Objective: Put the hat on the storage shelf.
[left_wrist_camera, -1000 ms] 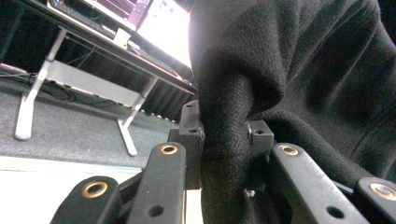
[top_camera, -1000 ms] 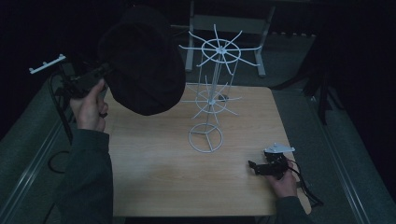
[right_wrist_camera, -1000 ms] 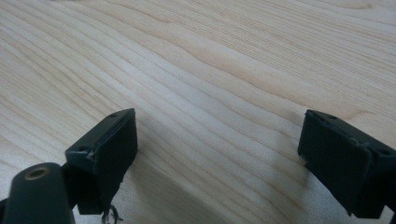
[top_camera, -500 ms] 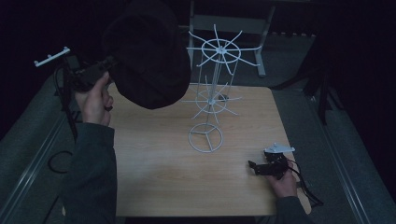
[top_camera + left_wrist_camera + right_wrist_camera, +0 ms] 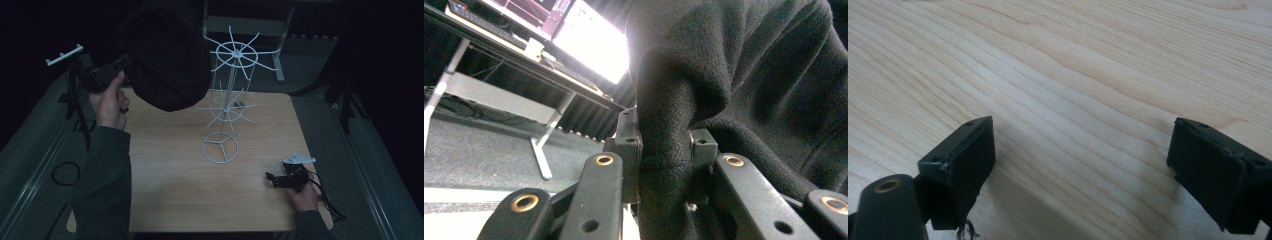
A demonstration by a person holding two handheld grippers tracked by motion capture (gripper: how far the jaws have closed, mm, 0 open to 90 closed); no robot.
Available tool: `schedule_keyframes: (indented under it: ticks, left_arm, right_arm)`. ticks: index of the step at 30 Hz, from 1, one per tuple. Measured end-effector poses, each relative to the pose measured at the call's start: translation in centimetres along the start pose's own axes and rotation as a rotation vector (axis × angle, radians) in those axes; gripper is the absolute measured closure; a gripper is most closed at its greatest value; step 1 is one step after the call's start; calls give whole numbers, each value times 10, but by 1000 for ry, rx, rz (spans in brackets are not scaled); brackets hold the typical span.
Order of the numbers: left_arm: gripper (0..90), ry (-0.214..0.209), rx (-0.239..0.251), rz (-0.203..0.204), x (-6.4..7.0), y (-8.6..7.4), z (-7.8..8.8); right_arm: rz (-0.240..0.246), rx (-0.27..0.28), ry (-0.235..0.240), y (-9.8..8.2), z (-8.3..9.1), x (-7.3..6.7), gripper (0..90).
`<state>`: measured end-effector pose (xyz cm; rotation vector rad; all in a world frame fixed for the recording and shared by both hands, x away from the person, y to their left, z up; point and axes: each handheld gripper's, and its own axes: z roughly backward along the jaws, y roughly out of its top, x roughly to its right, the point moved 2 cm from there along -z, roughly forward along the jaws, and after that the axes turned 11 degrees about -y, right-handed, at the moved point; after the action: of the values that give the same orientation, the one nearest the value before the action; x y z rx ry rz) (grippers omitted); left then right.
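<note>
From the high view, the person's left gripper point(image 5: 117, 67) holds a black, soft knitted fabric hat point(image 5: 167, 52) up in the air, above the far left part of the pale wooden table point(image 5: 165, 200) and just left of the top ring of the white wire hat stand point(image 5: 231, 95). I'd judge the step in hand to be carrying the hat toward the stand to hang it. The next move calls for bringing the hat rightward and a little higher, so its hollow sits over one of the upper wire spokes, and only then letting the fabric go. The stand looks light, so a snag could tip it. The right gripper point(image 5: 280, 179) rests low on the near right part of the table, well apart from the stand's round base.

In the left gripper view, the jaws of the left gripper point(image 5: 664, 150) are pinching a thick fold of the hat point(image 5: 744, 75). The fabric is fuzzy and matte, bunched in a roll between the pads and billowing wide to the right. Behind it are a bright screen and a grey table frame.

In the right gripper view, the jaws of the right gripper point(image 5: 1080, 157) stand spread wide with nothing between them, just over the bare wood grain.
</note>
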<state>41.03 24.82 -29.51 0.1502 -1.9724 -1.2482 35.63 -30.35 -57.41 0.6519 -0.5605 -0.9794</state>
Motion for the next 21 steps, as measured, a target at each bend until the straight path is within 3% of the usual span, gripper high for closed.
schedule_keyframes:
  ticks: [12, 17, 21]
  left_arm:
    - [753, 52, -68, 38, -15, -20, -20]
    - [752, 125, -175, 9, -21, -30, -27]
    - [752, 144, -203, 11, -26, -38, -29]
  right_arm:
    - [2, 0, -1, 0, 0, 0, 118]
    - [4, 1, 0, 0, 0, 0, 118]
    - [2, 1, 0, 0, 0, 0, 118]
